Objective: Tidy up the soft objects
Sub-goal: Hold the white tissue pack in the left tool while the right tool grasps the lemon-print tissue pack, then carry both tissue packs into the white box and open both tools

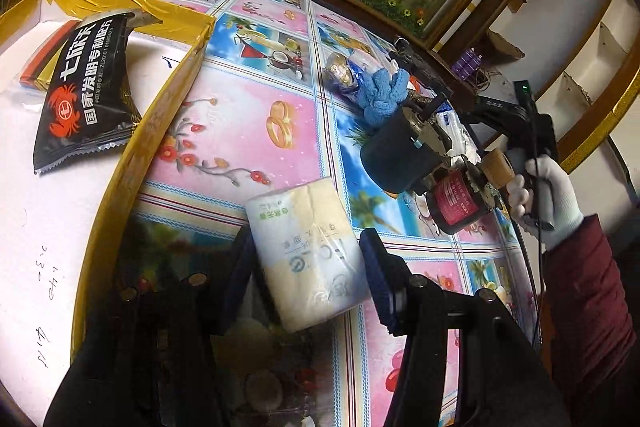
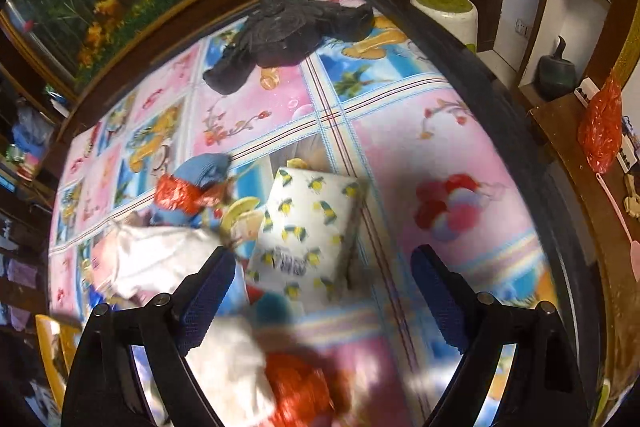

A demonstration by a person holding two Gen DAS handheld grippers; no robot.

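Left gripper point(image 1: 304, 267) angled downward, blue pads closed on a wrapped tissue pack point(image 1: 308, 255); right gripper point(image 2: 320, 295) pitched steeply down, jaws wide, nothing pinched between pads; white-gloved right hand point(image 1: 548, 187) wrapped round the handle, dark red sleeve point(image 1: 584, 287) behind.

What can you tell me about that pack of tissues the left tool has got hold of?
The tissue pack is a soft, squarish bundle in clear shiny plastic wrap, cream and white with pale printed lettering. The left tool pinches it between its two blue pads, one on each side, so it hangs tilted above the flowered tablecloth, just right of the yellow-edged box. Only the pads appear to touch it; its lower end is slightly blurred.
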